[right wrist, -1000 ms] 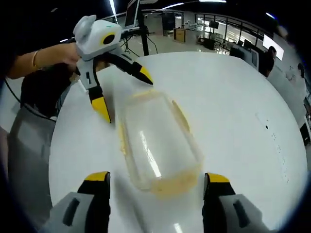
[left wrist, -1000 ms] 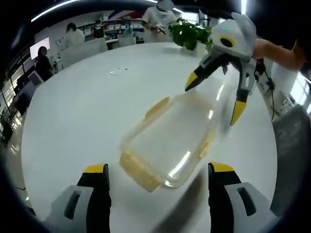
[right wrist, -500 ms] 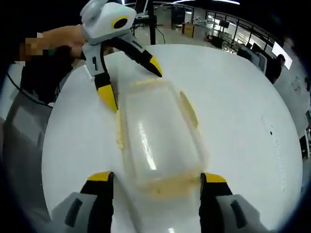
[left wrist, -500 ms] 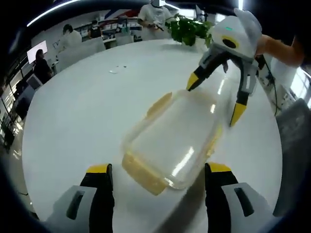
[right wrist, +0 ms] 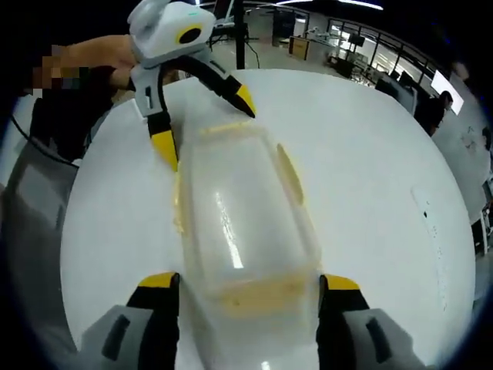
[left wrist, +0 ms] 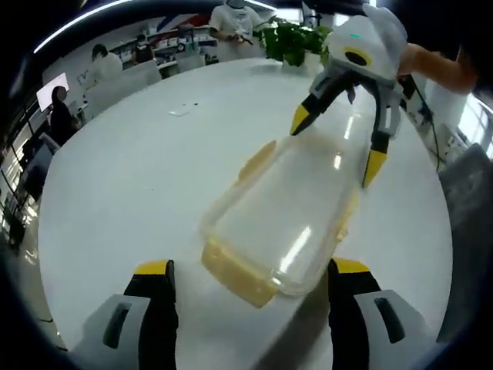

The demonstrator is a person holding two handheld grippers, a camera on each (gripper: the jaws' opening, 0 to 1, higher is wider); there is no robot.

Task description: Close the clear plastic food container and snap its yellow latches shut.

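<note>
**On white table: container between two spread grippers**

On the white table lies the clear plastic container, lid on top, long axis running from one gripper to the other. Yellow latches stick out flat at the sides and ends; whether any are snapped, cannot tell. Walls see-through, light streak across the lid.

Left gripper spread wide, jaws either side of the near end, not touching. Right gripper likewise spread at the opposite end, jaws flanking it. Potted plant sits at the far table edge, people behind it.
</note>
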